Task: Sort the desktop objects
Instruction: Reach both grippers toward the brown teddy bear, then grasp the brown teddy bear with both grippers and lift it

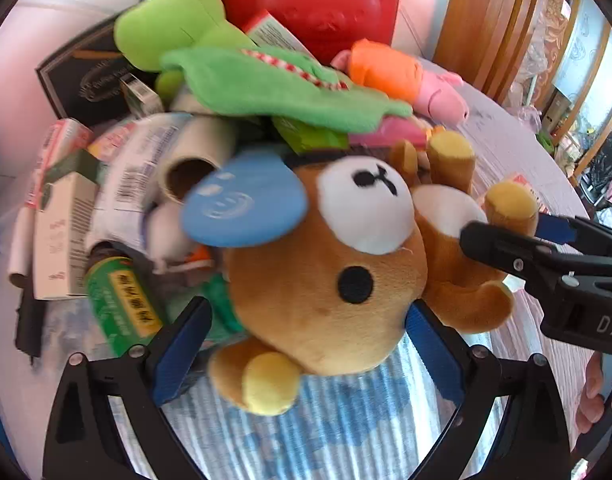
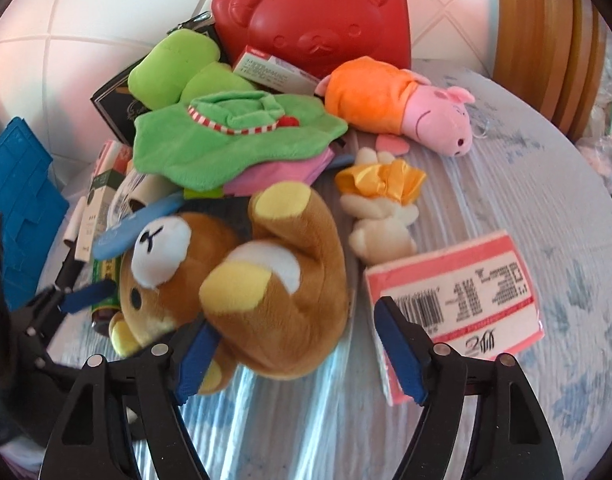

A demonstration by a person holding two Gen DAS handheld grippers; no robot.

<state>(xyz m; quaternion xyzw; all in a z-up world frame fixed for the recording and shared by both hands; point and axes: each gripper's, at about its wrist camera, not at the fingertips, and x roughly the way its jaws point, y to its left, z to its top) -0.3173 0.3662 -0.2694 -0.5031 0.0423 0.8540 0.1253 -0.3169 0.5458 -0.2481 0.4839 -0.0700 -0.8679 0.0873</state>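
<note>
Left gripper [image 1: 306,344] sat wide open around the brown bear plush [image 1: 329,280], its blue pads either side of the bear's head, not closed on it. Right gripper [image 2: 298,360] was spread too, left pad touching the bear's lower side, right pad over the pink packet [image 2: 457,300] lying flat on the striped tablecloth [image 2: 505,160]. The bear lay on its back at the front of the heap, yellow-soled feet up, a blue disc [image 1: 242,204] resting against its head. Behind it were a green plush [image 2: 234,136] draped over the pile, a pink pig toy in orange [image 2: 401,100] just beside it, and a red bear-faced case [image 2: 313,16] standing at the back. A small cream toy with a yellow ribbon [image 2: 381,200] lay between the bear and the pig. A green can [image 1: 122,300] lay left of the bear among boxes.
</note>
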